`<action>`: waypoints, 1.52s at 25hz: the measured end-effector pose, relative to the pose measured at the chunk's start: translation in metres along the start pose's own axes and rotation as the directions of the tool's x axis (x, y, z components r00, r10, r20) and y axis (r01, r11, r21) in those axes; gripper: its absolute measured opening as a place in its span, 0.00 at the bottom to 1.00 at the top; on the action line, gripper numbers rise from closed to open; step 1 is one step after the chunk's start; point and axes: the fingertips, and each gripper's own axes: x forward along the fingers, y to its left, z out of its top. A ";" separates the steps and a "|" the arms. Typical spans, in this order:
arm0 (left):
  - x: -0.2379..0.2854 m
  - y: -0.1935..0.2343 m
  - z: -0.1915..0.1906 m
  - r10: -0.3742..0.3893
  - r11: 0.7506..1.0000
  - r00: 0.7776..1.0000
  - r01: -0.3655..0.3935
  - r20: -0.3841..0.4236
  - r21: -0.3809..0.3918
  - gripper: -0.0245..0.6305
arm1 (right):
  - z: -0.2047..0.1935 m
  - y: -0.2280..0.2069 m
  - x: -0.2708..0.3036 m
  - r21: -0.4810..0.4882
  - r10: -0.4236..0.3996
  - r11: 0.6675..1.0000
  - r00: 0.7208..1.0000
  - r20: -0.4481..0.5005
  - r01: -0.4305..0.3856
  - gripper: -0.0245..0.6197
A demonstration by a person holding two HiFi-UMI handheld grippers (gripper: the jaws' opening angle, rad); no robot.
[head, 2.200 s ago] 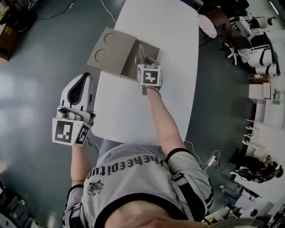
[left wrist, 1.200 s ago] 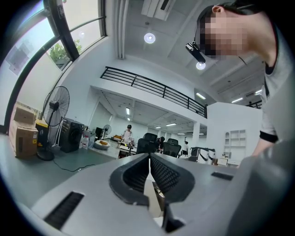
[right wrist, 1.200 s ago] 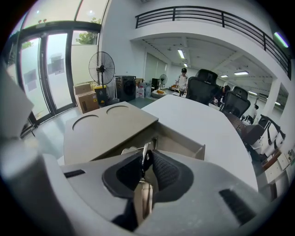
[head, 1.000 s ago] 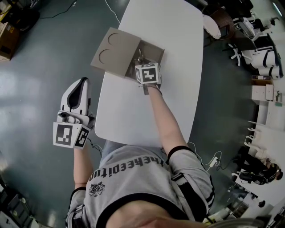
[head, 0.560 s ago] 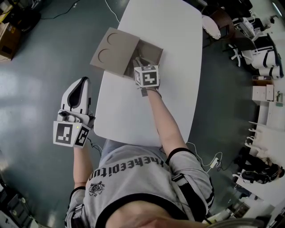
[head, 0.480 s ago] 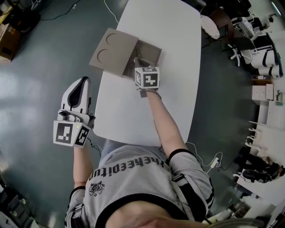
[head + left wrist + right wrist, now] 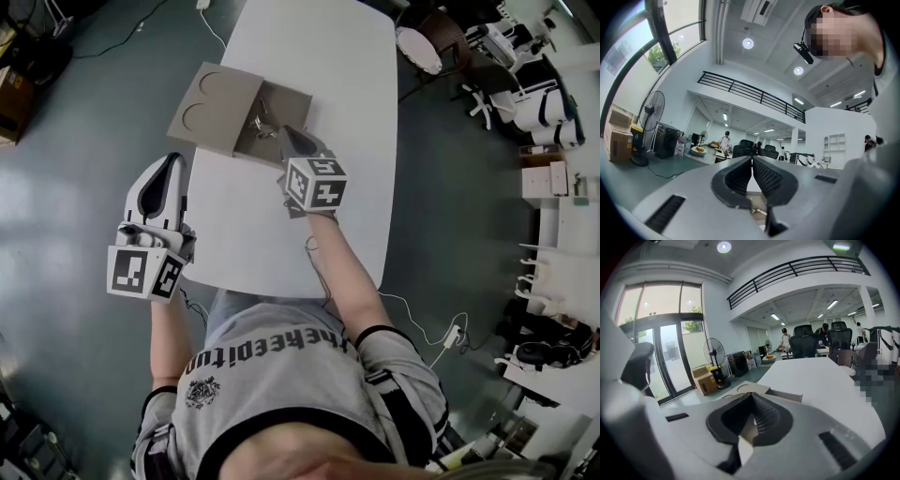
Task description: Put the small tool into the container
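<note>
An open cardboard box (image 7: 212, 103), its flap marked with two circles, stands at the left edge of the white table (image 7: 323, 66). A small metal tool (image 7: 262, 126) lies inside it. My right gripper (image 7: 289, 135) hovers just behind the box's near right corner, jaws shut with nothing between them. In the right gripper view the right gripper (image 7: 752, 400) points at the box (image 7: 761, 390). My left gripper (image 7: 171, 162) is held over the floor left of the table, also shut and empty; the left gripper view shows the left gripper (image 7: 752, 161) with its pads touching.
Office chairs (image 7: 525, 98) and furniture stand on the floor to the right of the table. A cable (image 7: 422, 323) trails on the floor near the table's front. A brown carton (image 7: 11, 103) sits at the far left. In the right gripper view a floor fan (image 7: 714, 359) stands by glass doors.
The right gripper has drawn back out of the box toward me and its jaws have shut. The tool now lies in the box. The left gripper has barely moved.
</note>
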 end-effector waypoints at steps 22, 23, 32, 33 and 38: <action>-0.052 -0.145 0.028 -0.004 0.999 0.996 0.002 0.087 0.032 0.06 | 0.037 0.010 -0.214 -0.150 0.100 0.987 0.961 0.256 -0.063 0.03; -0.053 -0.151 0.029 -0.002 0.999 0.996 -0.001 0.092 0.034 0.06 | 0.040 0.008 -0.223 -0.153 0.107 0.986 0.957 0.268 -0.067 0.03; -0.066 -0.199 0.038 0.019 0.998 0.991 -0.027 0.130 0.058 0.06 | 0.056 -0.006 -0.287 -0.171 0.149 0.981 0.921 0.360 -0.092 0.03; -0.067 -0.204 0.039 0.022 0.998 0.991 -0.030 0.135 0.060 0.06 | 0.058 -0.008 -0.292 -0.177 0.153 0.980 0.918 0.366 -0.093 0.03; -0.068 -0.226 0.045 0.028 0.997 0.987 -0.040 0.160 0.072 0.06 | 0.064 -0.019 -0.318 -0.195 0.168 0.976 0.901 0.399 -0.096 0.03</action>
